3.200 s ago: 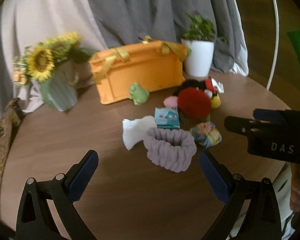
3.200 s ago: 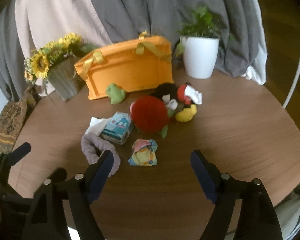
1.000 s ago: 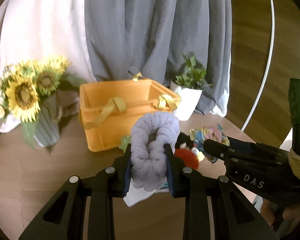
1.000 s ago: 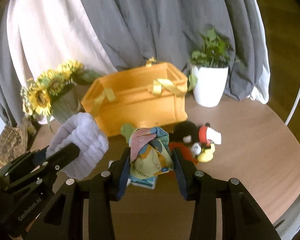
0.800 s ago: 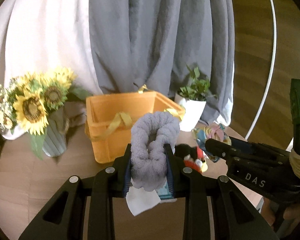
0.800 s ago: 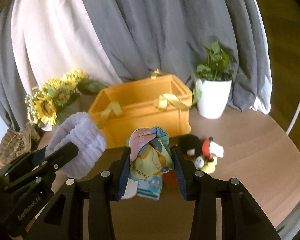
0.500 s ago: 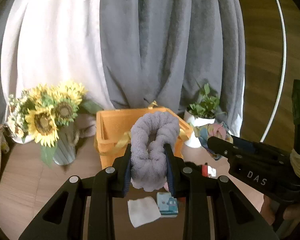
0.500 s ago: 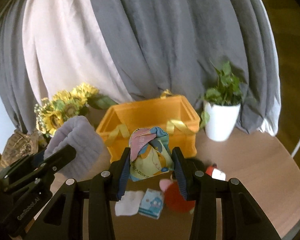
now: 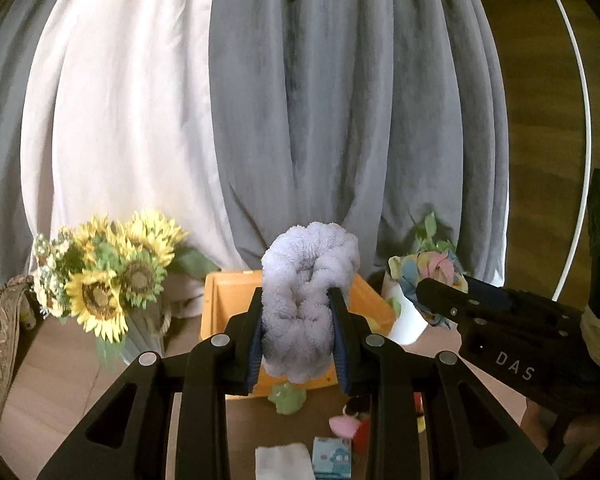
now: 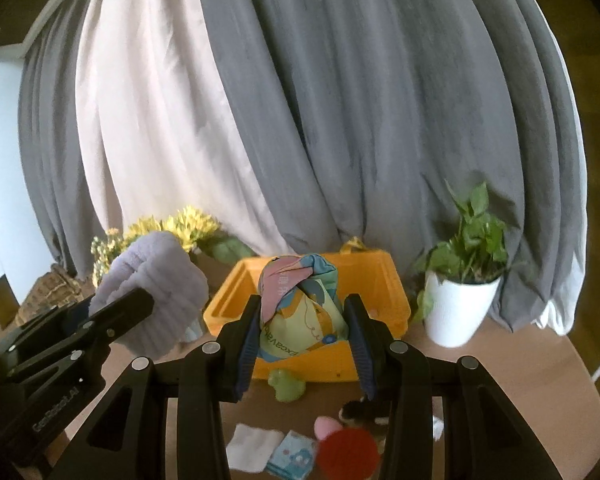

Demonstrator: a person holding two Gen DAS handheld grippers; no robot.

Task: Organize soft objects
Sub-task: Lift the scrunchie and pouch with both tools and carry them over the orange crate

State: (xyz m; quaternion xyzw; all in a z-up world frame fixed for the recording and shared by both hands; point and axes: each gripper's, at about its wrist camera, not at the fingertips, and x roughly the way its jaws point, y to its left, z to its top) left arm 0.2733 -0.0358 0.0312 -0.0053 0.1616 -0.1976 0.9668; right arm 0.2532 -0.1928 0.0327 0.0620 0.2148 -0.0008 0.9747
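Orange basket (image 10: 384,280) is sitting open on the table, w/ toys lying in front. Left gripper (image 9: 298,334) is pinching a fluffy headband (image 9: 306,280); right gripper (image 10: 302,334) is squeezing a cloth bundle (image 10: 300,304) — both hanging short of the basket. Best carrying each fully over the rim before letting go.

A: What stands at the back of the table (image 10: 540,364)?
B: The basket (image 10: 384,280) in the middle, flowers (image 9: 100,280) to its left, potted plant (image 10: 460,304) to its right, curtains (image 10: 340,100) behind all three.
A: And in front of the basket?
B: A frog toy (image 10: 286,386) just before it; nearer lie a folded cloth (image 10: 254,446), a small packet (image 10: 294,458) and a round plush (image 10: 348,454), side by side.
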